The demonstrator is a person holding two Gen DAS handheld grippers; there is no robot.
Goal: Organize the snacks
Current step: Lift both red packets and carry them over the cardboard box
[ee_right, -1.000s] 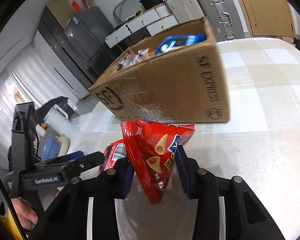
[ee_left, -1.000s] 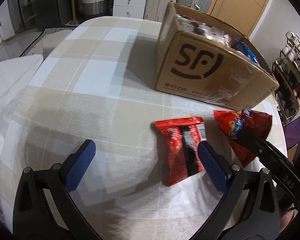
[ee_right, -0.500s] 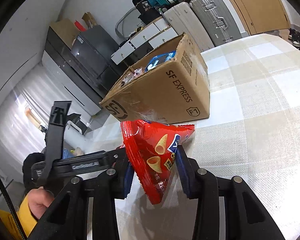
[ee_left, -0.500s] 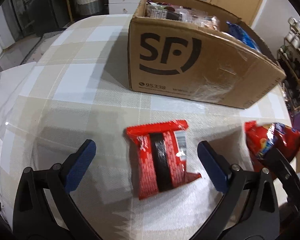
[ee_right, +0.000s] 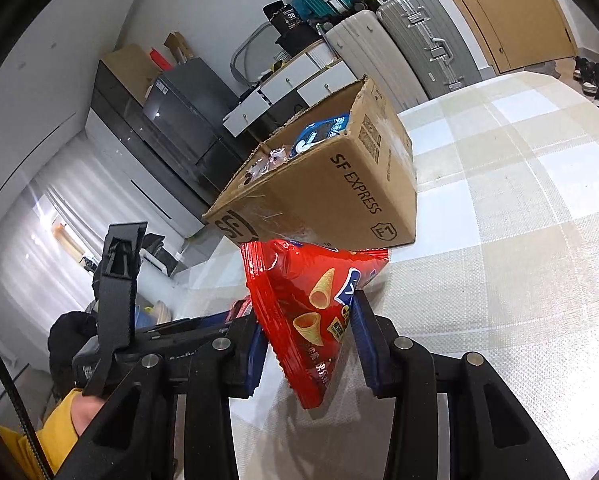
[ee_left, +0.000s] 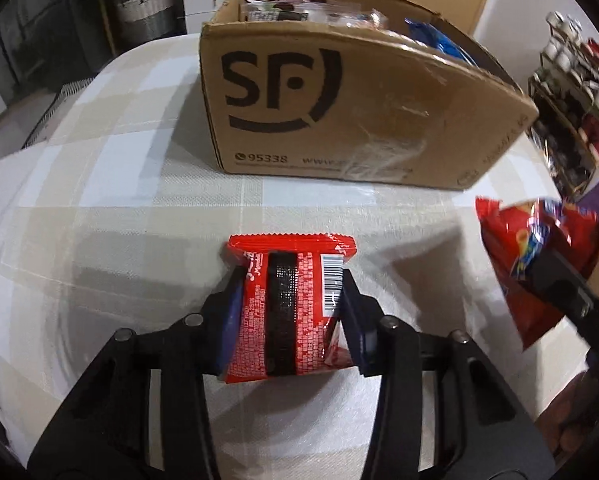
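Note:
My left gripper [ee_left: 289,300] is shut on a flat red snack packet [ee_left: 287,300] with a black stripe, lying on the checked tablecloth in front of the cardboard SF box [ee_left: 339,108]. My right gripper [ee_right: 309,328] is shut on a red bag of cone-shaped crisps [ee_right: 311,308] and holds it above the table, near the box [ee_right: 331,200]. That bag also shows at the right of the left wrist view [ee_left: 535,256]. The box is open on top and holds several snacks, a blue bag [ee_right: 323,136] among them.
The table [ee_right: 519,240] has a beige and white checked cloth. The left gripper's body [ee_right: 115,320] and the gloved hand sit left of the right gripper. Suitcases [ee_right: 419,40], drawers and a rack [ee_left: 579,100] stand beyond the table.
My left gripper moved forward and closed on the red packet, which lay between its open jaws before. My right gripper raised the crisp bag and drew back from the box.

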